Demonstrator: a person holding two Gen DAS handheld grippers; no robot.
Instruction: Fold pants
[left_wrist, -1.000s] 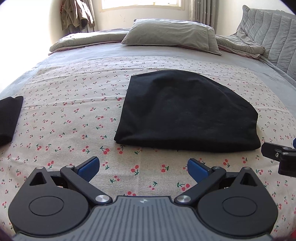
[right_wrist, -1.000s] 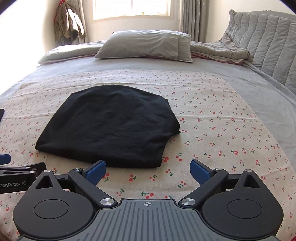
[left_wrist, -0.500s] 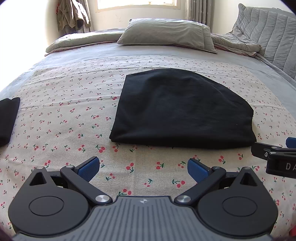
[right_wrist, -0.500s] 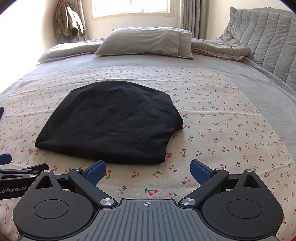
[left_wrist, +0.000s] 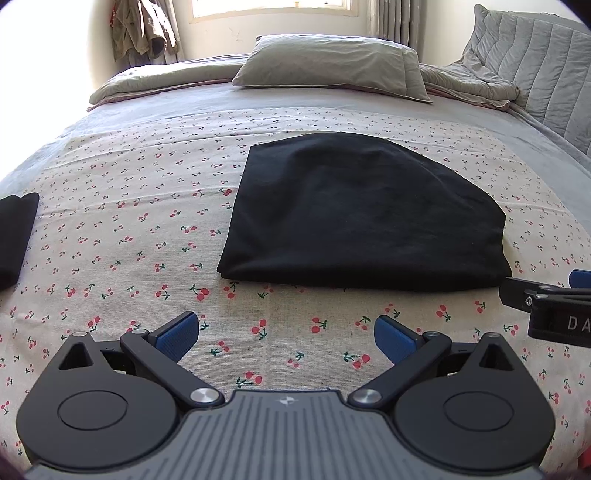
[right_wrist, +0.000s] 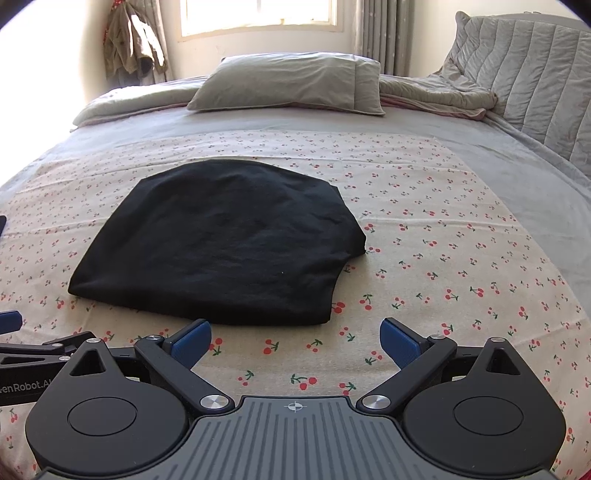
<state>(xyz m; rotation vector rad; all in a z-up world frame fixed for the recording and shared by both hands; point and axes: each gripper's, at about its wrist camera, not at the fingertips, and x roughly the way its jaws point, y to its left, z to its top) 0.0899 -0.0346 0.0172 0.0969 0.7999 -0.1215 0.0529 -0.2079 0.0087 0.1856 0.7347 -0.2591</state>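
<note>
The black pants (left_wrist: 362, 218) lie folded into a flat bundle on the cherry-print sheet (left_wrist: 129, 221); they also show in the right wrist view (right_wrist: 221, 251). My left gripper (left_wrist: 288, 334) is open and empty, a short way in front of the bundle's near edge. My right gripper (right_wrist: 295, 341) is open and empty, just in front of the bundle's near right corner. The right gripper's side shows at the right edge of the left wrist view (left_wrist: 546, 306).
Another folded black garment (left_wrist: 14, 236) lies at the left edge of the bed. A grey pillow (left_wrist: 332, 66) and a rolled grey duvet (left_wrist: 159, 79) lie at the far end. A quilted grey headboard (right_wrist: 528, 85) stands at the right.
Both grippers have drawn back and risen a little from the folded pants, so the bundle looks farther off. Both stay open. The pants have not moved.
</note>
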